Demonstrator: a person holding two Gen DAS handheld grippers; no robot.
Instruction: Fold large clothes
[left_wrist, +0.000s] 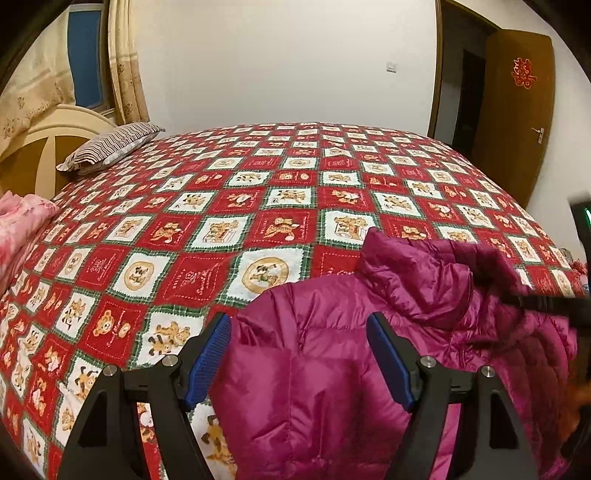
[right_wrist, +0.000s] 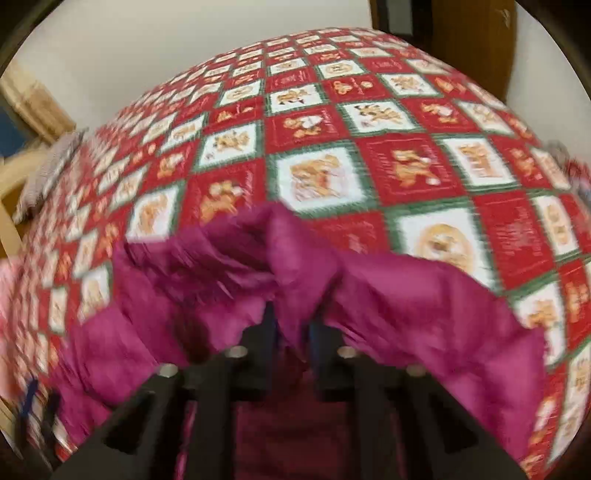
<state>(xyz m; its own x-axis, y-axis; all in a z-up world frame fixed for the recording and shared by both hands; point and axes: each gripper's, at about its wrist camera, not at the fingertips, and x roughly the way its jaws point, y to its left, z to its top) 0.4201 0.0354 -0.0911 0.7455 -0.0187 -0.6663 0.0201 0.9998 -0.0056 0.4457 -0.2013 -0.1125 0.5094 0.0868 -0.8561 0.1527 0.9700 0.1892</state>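
Note:
A magenta puffer jacket (left_wrist: 332, 369) lies bunched at the near edge of the bed. My left gripper (left_wrist: 299, 332) is open, its blue pads (left_wrist: 210, 358) on either side of the jacket's left shoulder, just above it. In the blurred right wrist view my right gripper (right_wrist: 291, 325) is shut on a fold of the jacket (right_wrist: 288, 258) and lifts it; the fabric drapes over and hides the fingertips. The right gripper also shows as a dark blur at the jacket's far right in the left wrist view (left_wrist: 546, 302).
The bed has a red, white and green bear-print cover (left_wrist: 258, 192). A striped pillow (left_wrist: 110, 147) and the headboard (left_wrist: 37, 147) are at the far left, a pink quilt (left_wrist: 18, 229) at the left edge. A brown door (left_wrist: 517, 110) stands open at the right.

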